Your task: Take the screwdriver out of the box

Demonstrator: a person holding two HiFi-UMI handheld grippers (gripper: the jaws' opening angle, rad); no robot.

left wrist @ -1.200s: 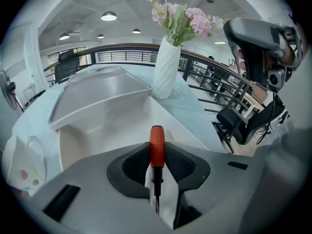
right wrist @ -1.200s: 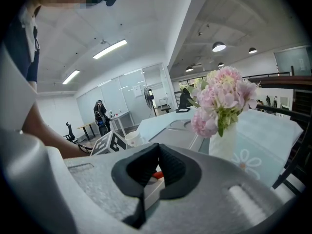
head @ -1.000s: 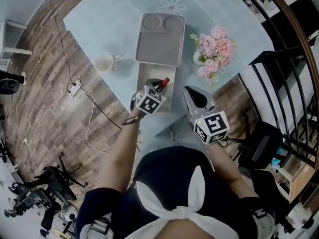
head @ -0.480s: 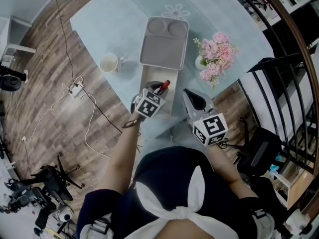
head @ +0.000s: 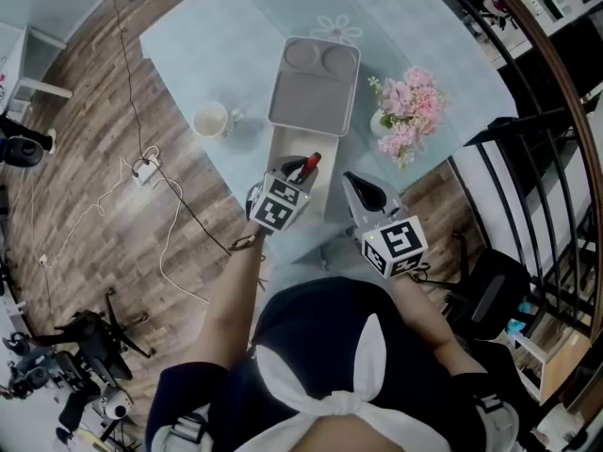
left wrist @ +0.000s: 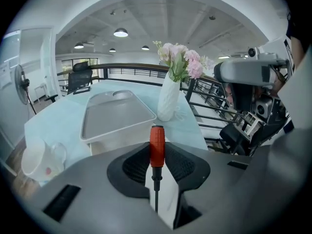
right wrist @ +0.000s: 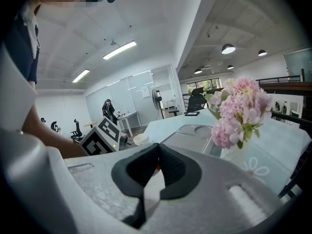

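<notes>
Pinching the screwdriver point(left wrist: 157, 145) between the fingers point(left wrist: 134, 165) of my left gripper point(left wrist: 157, 154) over the box point(head: 287, 144), I hold my right gripper point(right wrist: 157, 155) alongside, fingers pressed together.

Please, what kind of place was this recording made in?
Probably an open-plan office or lab, perhaps on an upper floor: glass-walled rooms under strip lights, office chairs in the background, and a black railing running behind the table.
</notes>
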